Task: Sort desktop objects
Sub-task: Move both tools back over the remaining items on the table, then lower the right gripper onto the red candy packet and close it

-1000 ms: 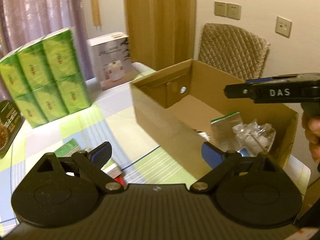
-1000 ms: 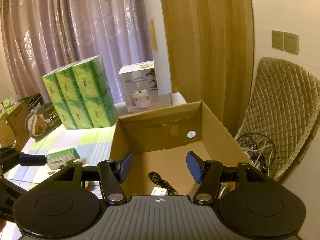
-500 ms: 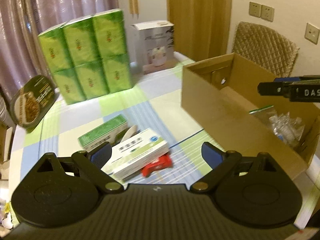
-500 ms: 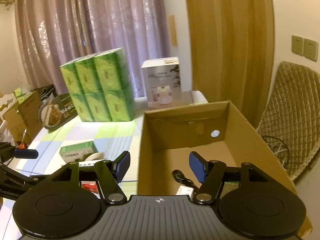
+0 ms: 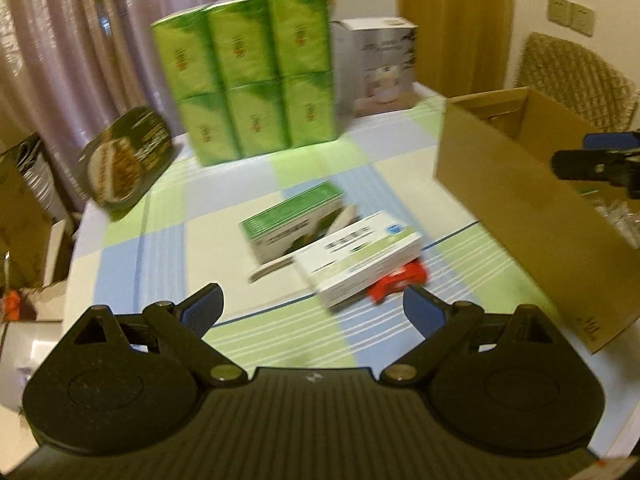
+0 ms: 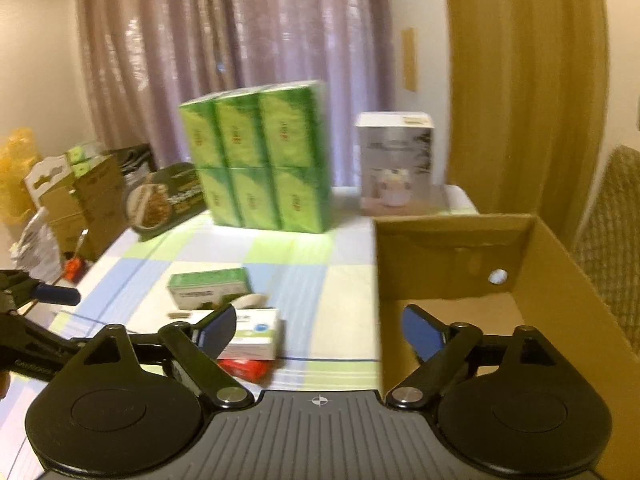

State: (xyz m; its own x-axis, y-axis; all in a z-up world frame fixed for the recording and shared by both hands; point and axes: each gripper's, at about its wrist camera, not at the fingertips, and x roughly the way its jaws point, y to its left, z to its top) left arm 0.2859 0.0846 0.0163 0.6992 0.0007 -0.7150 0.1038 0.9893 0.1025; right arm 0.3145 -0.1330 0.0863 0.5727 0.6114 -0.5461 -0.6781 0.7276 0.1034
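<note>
While some clear bags lie already in the cardboard box, the green box, white box and red item wait on the table, w/ left gripper and right gripper both spread wide, holding nothing.

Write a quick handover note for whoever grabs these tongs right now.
Left tongs: open, empty, above the table, facing the small pile.
Right tongs: open, empty, near the cardboard box wall.
Left to sort: green box, white box resting on a red item, and a pale item between the boxes.
Done: clear bags lie in the cardboard box.
</note>
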